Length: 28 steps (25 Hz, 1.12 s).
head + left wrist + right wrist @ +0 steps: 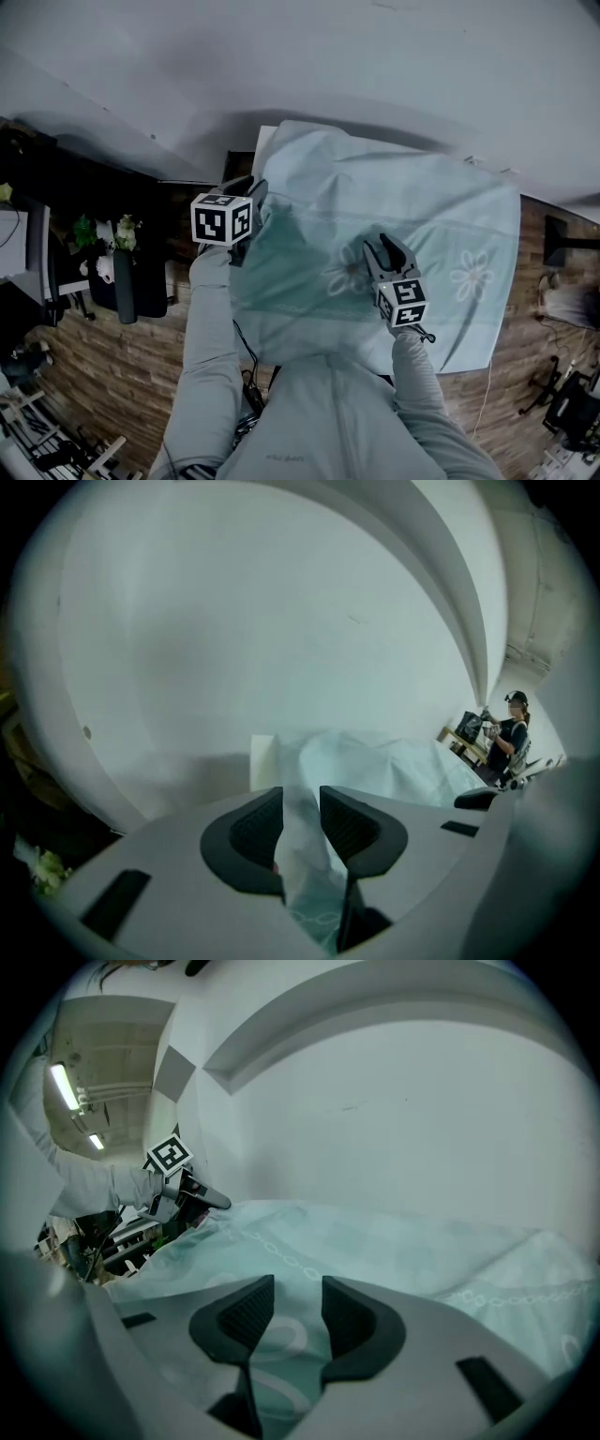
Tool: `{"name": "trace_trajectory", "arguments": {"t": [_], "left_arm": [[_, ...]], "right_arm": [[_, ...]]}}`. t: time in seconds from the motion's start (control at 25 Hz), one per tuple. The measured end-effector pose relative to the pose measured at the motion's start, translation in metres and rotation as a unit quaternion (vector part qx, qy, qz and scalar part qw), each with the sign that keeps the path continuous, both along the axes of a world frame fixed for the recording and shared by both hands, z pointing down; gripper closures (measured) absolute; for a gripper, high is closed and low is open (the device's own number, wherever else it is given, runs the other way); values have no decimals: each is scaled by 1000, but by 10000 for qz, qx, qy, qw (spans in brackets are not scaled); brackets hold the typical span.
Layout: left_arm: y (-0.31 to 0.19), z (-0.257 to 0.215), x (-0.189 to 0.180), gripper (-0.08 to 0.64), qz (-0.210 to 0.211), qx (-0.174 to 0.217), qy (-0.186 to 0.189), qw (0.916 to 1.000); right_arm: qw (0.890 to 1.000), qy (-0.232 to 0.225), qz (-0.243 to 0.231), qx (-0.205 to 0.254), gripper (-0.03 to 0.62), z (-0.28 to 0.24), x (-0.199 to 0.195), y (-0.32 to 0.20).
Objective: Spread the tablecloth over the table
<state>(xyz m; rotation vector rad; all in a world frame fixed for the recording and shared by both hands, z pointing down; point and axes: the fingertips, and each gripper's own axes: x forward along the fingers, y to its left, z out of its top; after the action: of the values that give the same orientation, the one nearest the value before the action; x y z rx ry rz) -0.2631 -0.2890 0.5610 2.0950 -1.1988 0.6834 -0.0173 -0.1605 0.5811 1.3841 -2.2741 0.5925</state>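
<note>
A pale green tablecloth [412,211] with flower prints lies rumpled over the table, which stands against a white wall. My left gripper [256,195] is at the cloth's far left corner. In the left gripper view its jaws [300,797] stand apart, with a loose fold of the cloth [302,850] between them and not pinched. My right gripper [384,249] hovers over the cloth's near middle. Its jaws [297,1290] are open and empty, with the cloth [375,1241] just below. From the right gripper view the left gripper [202,1194] shows at the cloth's far edge.
A bare white table corner [265,141] shows beyond the cloth [262,759]. A dark cabinet with small plants [103,239] stands to the left on the wooden floor [56,366]. A person [511,738] stands far off to the right. A chair base [567,403] is at the lower right.
</note>
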Motion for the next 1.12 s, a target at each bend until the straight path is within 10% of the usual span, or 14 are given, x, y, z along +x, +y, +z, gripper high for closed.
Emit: {"name": "trace_trajectory", "arguments": {"t": [0.48, 0.68, 0.88, 1.12], "left_arm": [[-66, 5, -59, 502, -776, 186, -324, 9963], [-45, 37, -26, 517, 461, -541, -668, 9952], [-26, 34, 11, 515, 931, -618, 133, 9936], [-18, 39, 27, 452, 1251, -540, -170, 9905]], "right_arm": [[9997, 90, 73, 222, 428, -16, 7, -14], [9995, 79, 202, 209, 428, -17, 14, -18], [9994, 51, 226, 257, 428, -20, 14, -24], [9994, 9, 220, 249, 430, -20, 11, -23]]}}
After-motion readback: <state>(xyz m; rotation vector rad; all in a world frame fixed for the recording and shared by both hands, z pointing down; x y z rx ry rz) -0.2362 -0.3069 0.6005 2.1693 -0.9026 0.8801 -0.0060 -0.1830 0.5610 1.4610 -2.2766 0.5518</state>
